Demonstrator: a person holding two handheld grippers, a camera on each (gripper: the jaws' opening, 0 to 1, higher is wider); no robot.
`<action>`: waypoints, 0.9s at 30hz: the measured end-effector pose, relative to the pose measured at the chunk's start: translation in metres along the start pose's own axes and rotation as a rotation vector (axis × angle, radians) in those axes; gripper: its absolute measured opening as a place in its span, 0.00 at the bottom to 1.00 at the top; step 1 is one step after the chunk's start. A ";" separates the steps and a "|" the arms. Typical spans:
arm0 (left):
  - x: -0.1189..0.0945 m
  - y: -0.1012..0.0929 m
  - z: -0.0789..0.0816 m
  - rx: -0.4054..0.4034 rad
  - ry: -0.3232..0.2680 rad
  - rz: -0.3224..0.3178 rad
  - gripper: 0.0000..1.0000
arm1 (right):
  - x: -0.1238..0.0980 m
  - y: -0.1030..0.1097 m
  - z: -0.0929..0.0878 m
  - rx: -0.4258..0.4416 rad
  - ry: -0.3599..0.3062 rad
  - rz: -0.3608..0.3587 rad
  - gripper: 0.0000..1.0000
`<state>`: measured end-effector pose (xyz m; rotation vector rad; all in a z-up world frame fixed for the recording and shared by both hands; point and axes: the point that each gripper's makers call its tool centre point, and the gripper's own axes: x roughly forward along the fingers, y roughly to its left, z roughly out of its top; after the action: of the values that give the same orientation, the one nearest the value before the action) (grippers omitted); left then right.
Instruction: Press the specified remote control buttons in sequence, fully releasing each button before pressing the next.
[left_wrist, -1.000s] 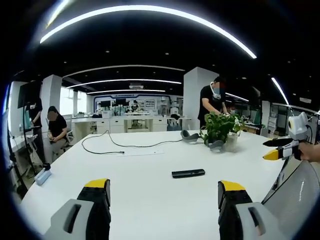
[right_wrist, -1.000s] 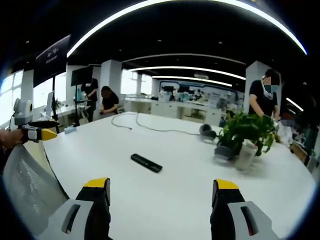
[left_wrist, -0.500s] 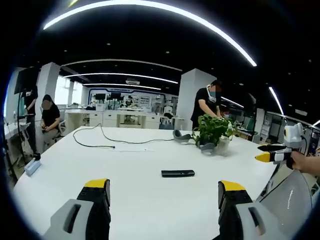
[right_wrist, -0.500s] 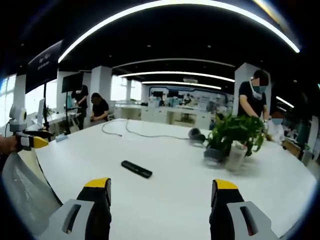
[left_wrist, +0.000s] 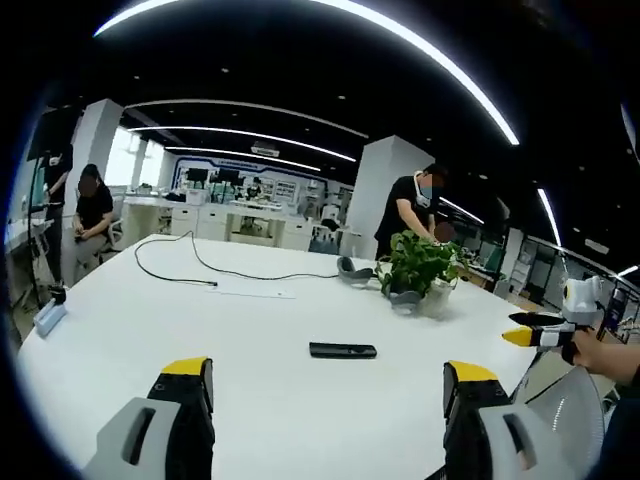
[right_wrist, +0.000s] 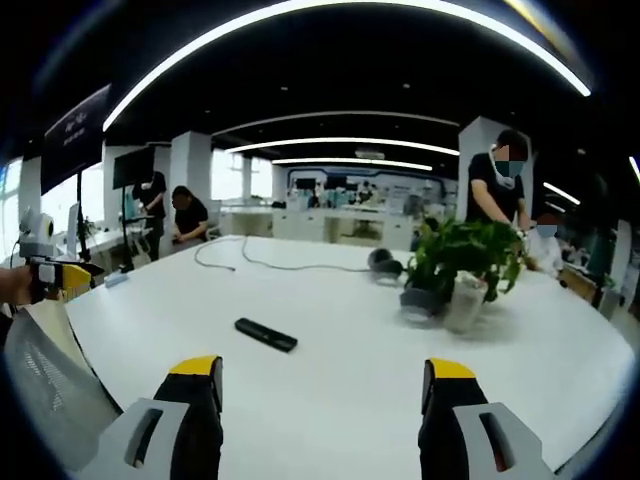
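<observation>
Lying flat mid-tabletop (left_wrist: 150, 330), the black remote (left_wrist: 342, 350) sits well ahead of both tongs. Left tongs (left_wrist: 325, 385) and right tongs (right_wrist: 320, 380) gape apart, empty. Judged light, rigid, prone to sliding: press buttons straight down, steadying its end.

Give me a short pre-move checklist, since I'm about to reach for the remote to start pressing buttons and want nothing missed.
1. Remote in sight in both views, flat on the white table: ok.
2. Left gripper free, jaws wide apart, nothing between them: ok.
3. Right gripper free, jaws wide apart, nothing between them: ok.
4. Path to the remote free of obstacles; the potted plant, headset and cable lie beyond it: ok.
5. Neither gripper touching the remote, both short of it: ok.
6. Which end and which buttons face the grippers: cannot tell, too small.
</observation>
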<state>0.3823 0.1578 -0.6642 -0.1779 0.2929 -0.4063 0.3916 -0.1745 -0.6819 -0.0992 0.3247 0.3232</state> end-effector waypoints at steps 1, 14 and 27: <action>0.005 -0.001 0.001 0.011 0.002 -0.012 1.00 | 0.000 0.001 -0.001 -0.002 0.003 0.004 0.81; 0.094 -0.020 -0.032 0.156 0.208 -0.263 1.00 | 0.004 0.002 -0.008 -0.026 0.046 0.019 0.79; 0.165 -0.027 -0.064 0.283 0.366 -0.404 0.96 | 0.006 0.003 -0.012 -0.060 0.075 0.020 0.78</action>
<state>0.4970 0.0578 -0.7588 0.1210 0.5574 -0.8783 0.3928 -0.1713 -0.6955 -0.1672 0.3903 0.3494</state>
